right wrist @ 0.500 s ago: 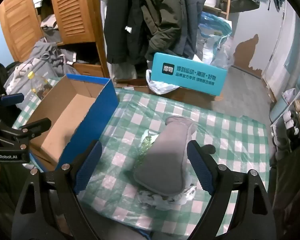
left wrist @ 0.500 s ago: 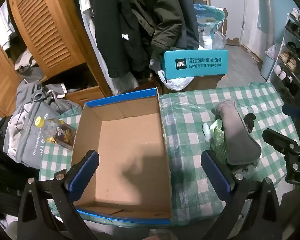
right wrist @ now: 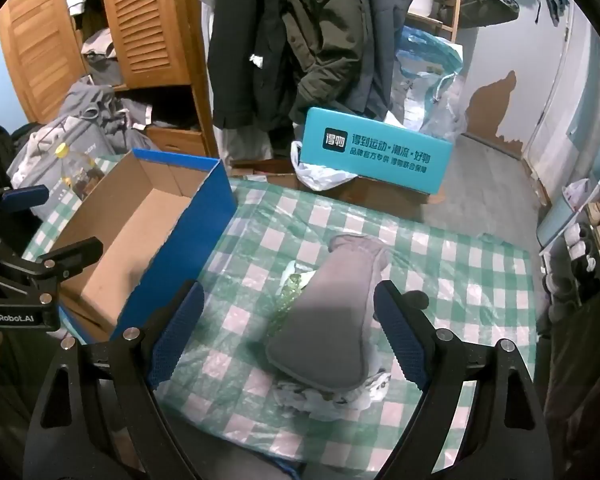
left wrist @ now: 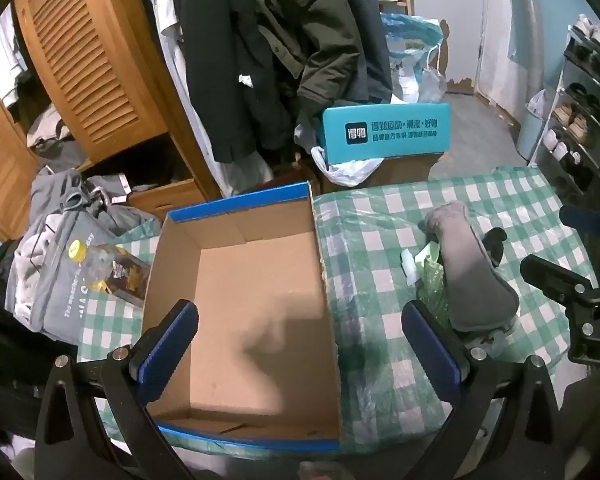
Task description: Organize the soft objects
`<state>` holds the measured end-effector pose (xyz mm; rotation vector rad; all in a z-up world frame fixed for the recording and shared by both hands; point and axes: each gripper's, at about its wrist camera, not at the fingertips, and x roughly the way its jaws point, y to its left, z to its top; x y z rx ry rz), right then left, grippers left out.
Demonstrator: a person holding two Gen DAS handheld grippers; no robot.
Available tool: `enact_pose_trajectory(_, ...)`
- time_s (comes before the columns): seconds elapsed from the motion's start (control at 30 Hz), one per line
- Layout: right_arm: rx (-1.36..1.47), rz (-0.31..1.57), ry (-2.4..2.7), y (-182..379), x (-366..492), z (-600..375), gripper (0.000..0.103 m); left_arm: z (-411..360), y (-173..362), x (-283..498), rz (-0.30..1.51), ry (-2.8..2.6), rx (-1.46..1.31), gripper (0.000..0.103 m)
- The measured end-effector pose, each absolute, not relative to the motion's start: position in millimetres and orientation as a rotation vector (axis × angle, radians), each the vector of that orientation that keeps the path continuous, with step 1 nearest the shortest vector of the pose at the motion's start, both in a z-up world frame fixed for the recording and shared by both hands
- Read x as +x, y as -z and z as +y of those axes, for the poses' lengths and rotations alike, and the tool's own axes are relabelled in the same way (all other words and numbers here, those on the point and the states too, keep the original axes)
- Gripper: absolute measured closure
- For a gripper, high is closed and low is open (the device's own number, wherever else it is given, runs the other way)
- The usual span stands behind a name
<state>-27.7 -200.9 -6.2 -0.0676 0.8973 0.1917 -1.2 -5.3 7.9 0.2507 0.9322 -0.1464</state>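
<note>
On the table (right wrist: 480, 280) the open cardboard box (right wrist: 148, 224) stands at the left, and the soft pad (right wrist: 332, 312) lies to the right of it, on top of crumpled plastic bags (right wrist: 328, 396). A bottle (left wrist: 112, 268) lies on the table just left of the box. Beyond the far edge of the table, a printed box (right wrist: 376, 156) rests on a carton, with hanging coats (right wrist: 300, 40) behind it. The wardrobe (left wrist: 88, 60) is at the far left.

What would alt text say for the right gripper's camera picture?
A grey soft pad lies on a green checked tablecloth between the wide-open right gripper fingers, over crumpled wrapping. An empty cardboard box sits left of it.
</note>
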Motion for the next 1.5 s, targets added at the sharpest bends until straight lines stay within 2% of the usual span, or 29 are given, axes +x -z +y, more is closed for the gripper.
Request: enact_pose_trajectory(1.5, -0.076, 0.896, -0.188, 4.5, -29.9, -202.0, 0.017, -1.4, 1.3, -5.9, 0.935, 0.155, 0.247, 0.000)
